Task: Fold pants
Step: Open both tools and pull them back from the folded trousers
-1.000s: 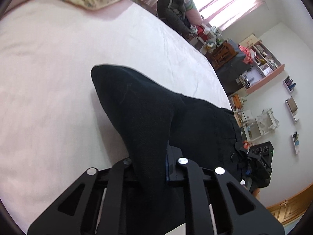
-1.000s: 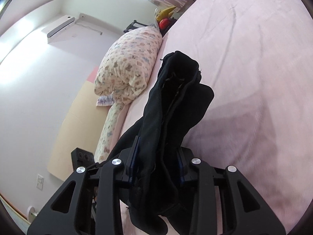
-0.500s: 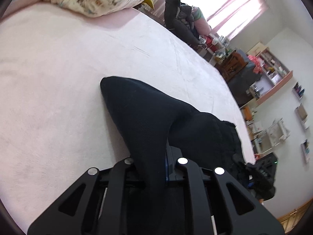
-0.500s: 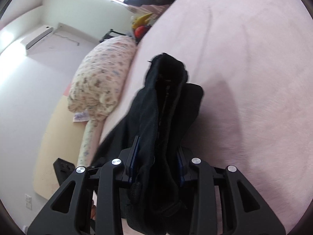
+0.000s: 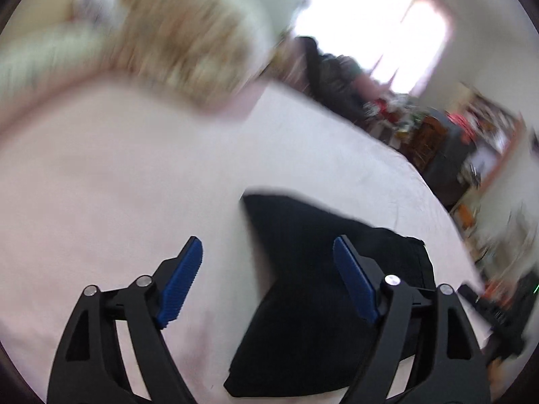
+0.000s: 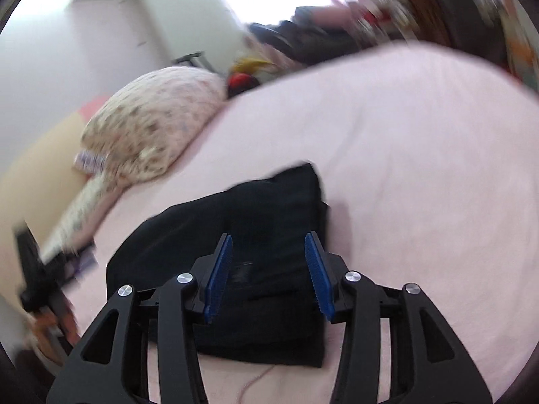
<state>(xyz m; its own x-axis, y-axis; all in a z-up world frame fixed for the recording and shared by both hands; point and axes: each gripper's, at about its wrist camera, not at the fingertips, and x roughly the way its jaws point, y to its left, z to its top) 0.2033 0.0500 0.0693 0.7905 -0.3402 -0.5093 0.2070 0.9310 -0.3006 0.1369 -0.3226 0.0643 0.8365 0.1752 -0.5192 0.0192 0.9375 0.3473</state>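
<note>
The black pants (image 5: 303, 269) lie folded flat on the pink bed (image 5: 101, 185). In the left wrist view my left gripper (image 5: 267, 252) hovers above them with its jaws opening wide; the blue pads (image 5: 182, 279) press on nothing, and the cloth lies below, mostly under the right finger. In the right wrist view the pants (image 6: 269, 215) show as a dark folded block. My right gripper (image 6: 267, 252) is above its near edge, jaws opening, the blue pads (image 6: 219, 276) clear of the fabric. Both views are blurred by motion.
A floral pillow (image 6: 151, 128) lies at the head of the bed, and shows again in the left view as the pillow (image 5: 188, 50). Beyond the bed's far edge stand a dark chair with clothes (image 5: 330, 77) and cluttered shelves (image 5: 471, 134). A bright window (image 5: 370, 17) is behind.
Both grippers let go of the black pants and opened. The pants dropped flat onto the bed, and both grippers lifted and tilted up, bringing the pillow and window into view.
</note>
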